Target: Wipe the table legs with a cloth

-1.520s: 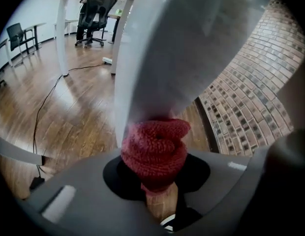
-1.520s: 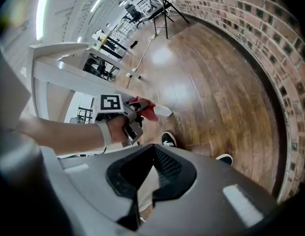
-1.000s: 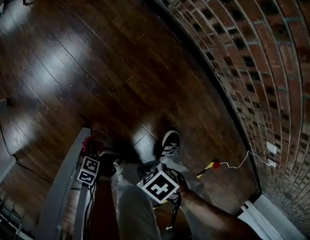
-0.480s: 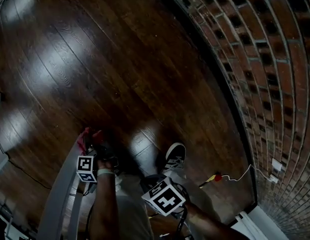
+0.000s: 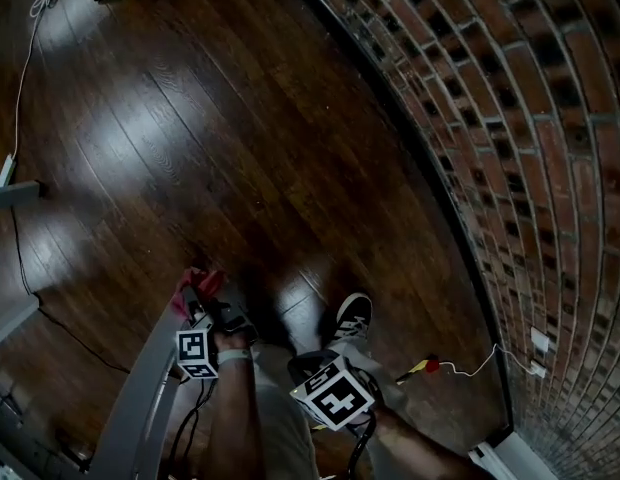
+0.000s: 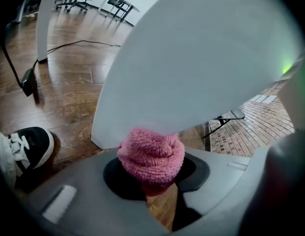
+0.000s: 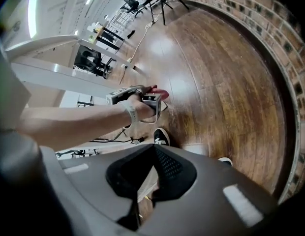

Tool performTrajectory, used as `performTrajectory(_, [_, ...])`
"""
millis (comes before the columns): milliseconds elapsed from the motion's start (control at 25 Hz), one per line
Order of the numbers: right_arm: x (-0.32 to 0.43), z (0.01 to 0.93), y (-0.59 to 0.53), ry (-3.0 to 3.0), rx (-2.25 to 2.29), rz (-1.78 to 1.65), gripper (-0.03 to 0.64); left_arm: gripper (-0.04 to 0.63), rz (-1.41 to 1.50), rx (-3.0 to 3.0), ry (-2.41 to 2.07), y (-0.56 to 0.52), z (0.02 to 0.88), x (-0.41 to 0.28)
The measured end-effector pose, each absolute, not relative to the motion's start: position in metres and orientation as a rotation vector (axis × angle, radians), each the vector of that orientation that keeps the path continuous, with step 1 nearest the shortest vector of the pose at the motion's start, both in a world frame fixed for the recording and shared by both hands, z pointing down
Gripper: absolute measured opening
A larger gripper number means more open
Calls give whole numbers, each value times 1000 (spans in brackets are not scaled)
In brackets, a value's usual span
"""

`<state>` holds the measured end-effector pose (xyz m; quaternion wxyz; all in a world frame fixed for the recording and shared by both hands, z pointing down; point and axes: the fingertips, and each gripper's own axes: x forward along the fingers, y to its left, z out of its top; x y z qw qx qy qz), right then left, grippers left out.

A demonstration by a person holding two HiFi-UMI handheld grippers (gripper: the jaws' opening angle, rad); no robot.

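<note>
The left hand-held gripper [image 6: 151, 177] is clamped on a bunched pink cloth [image 6: 151, 154]. Its jaws stand fairly wide because the wad fills the gap between them. In the left gripper view the cloth sits low in the centre of the frame. Its upper end looks pressed against the pale bench leg [image 6: 192, 58] that fills the upper right, so the fabric rather than the jaws meets the surface. In the head view the cloth shows at the lower left, at the upper end of the slanting grey leg. The right hand-held gripper [image 7: 151, 166] is fully closed with nothing between its jaws. It hangs at the bottom centre of the head view, just below the person's shoe [image 5: 352, 315], apparently kept clear of the wiping. The wipe looks under way, with much of the leg yet to cover
</note>
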<state>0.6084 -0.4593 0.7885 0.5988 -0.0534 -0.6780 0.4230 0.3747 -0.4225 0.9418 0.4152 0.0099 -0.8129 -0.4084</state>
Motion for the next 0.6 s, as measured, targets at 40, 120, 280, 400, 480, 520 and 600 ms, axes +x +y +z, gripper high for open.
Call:
performTrajectory(40, [607, 775, -463, -1579, -121, 971, 3, 107, -1031, 26, -2044, -422, 924, 376])
performTrajectory(120, [604, 746, -468, -1595, -114, 952, 3, 107, -1046, 29, -2053, -419, 886, 377])
performTrajectory(280, [594, 683, -478, -1656, -128, 875, 3, 107, -1084, 37, -2058, -425, 802, 378])
performTrajectory(400, [594, 629, -475, -1675, -154, 834, 3, 107, -1110, 28, -2066, -422, 732, 382])
performTrajectory(480, [594, 596, -473, -1698, -169, 797, 3, 107, -1130, 44, -2074, -423, 689, 380])
performTrajectory(520, [596, 578, -469, -1705, -178, 787, 3, 107, -1135, 53, -2078, -421, 667, 381])
performTrajectory(600, [607, 541, -459, -1698, -202, 768, 3, 107, -1135, 75, -2085, -415, 627, 386])
